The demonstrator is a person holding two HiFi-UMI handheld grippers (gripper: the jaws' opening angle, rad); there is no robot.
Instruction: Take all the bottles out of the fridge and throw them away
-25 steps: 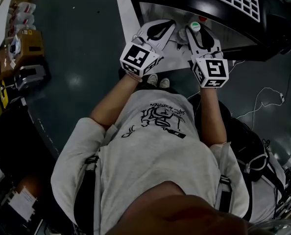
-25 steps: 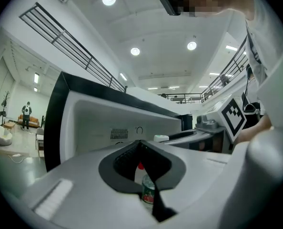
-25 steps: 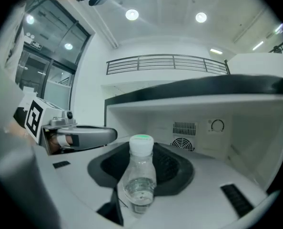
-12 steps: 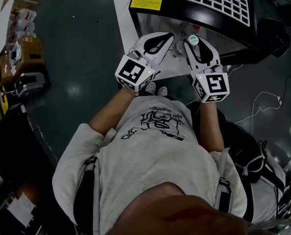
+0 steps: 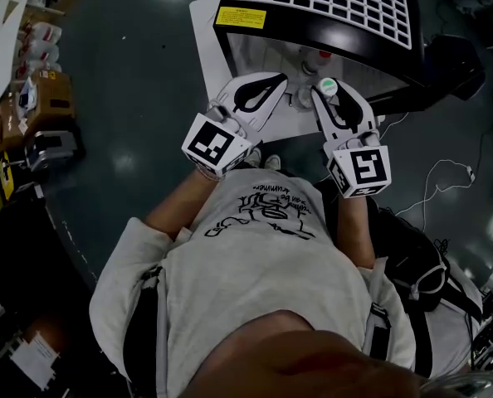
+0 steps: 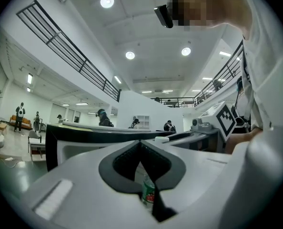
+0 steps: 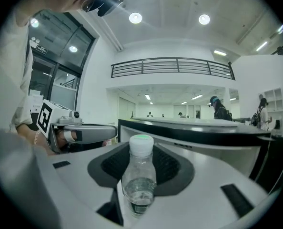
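Two claws were held out level before the person's chest, both drawn back and up from a second earlier. Left claw (image 5: 281, 80) had its jaws together, empty. Right claw (image 5: 329, 91) clamped one clear bottle (image 7: 139, 180), its green-topped cap upward. Beyond, one red-capped bottle (image 5: 323, 56) stood in the black fridge (image 5: 412, 60).

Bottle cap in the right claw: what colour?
The cap of the clear bottle is white with a green top; best in the right gripper view.

Dark glossy floor (image 5: 139, 65), white hall, round ceiling lights (image 6: 106, 2), railed mezzanine (image 7: 175, 67), possibly cardboard boxes (image 5: 46, 89)
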